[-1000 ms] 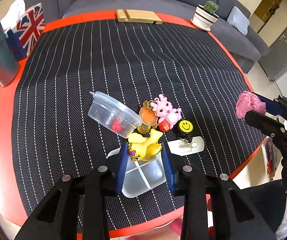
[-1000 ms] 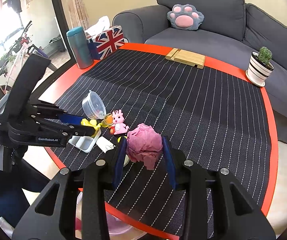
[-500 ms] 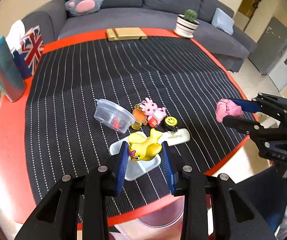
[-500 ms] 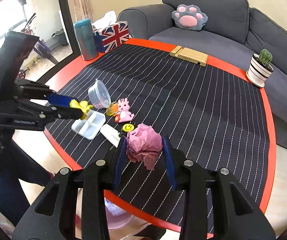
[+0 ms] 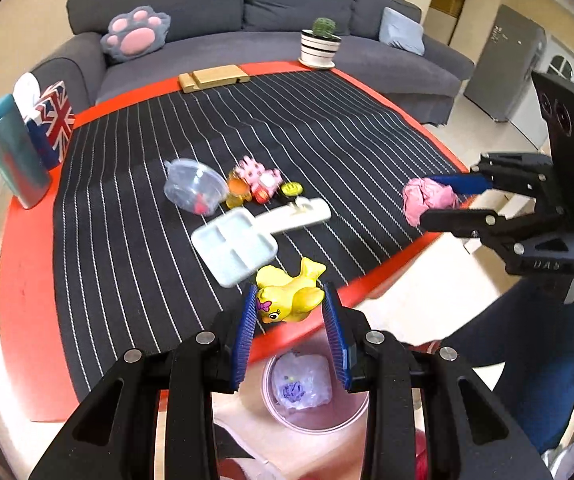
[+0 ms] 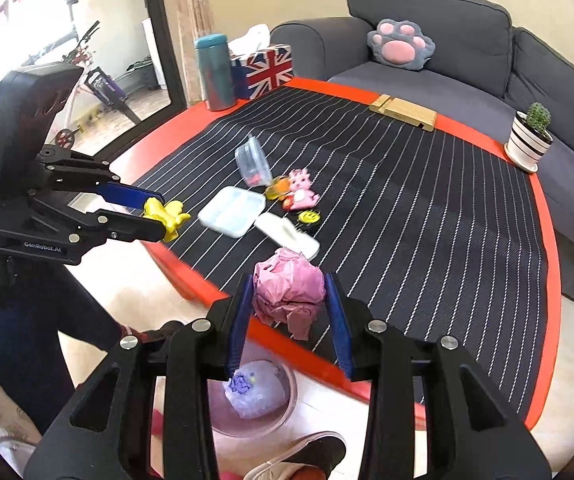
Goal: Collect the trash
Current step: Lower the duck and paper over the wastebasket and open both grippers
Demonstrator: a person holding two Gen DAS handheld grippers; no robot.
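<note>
While my left jaws point(image 5: 290, 307) clench a yellow duck point(image 5: 289, 295) and my right jaws point(image 6: 290, 307) clench a pink wad point(image 6: 289, 292), both at the tabletop's point(image 5: 23, 280) near edge, I should centre each over the bin point(image 5: 314, 394) below before releasing.

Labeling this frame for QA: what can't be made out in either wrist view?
- Bin contents: left wrist view, cut by the table edge and gripper; only a clear bag with something purple shows.
- Red bits in the clear tub: motion-blurred, too small to identify.
- Keychain cluster: right wrist view, too small for detail.
</note>
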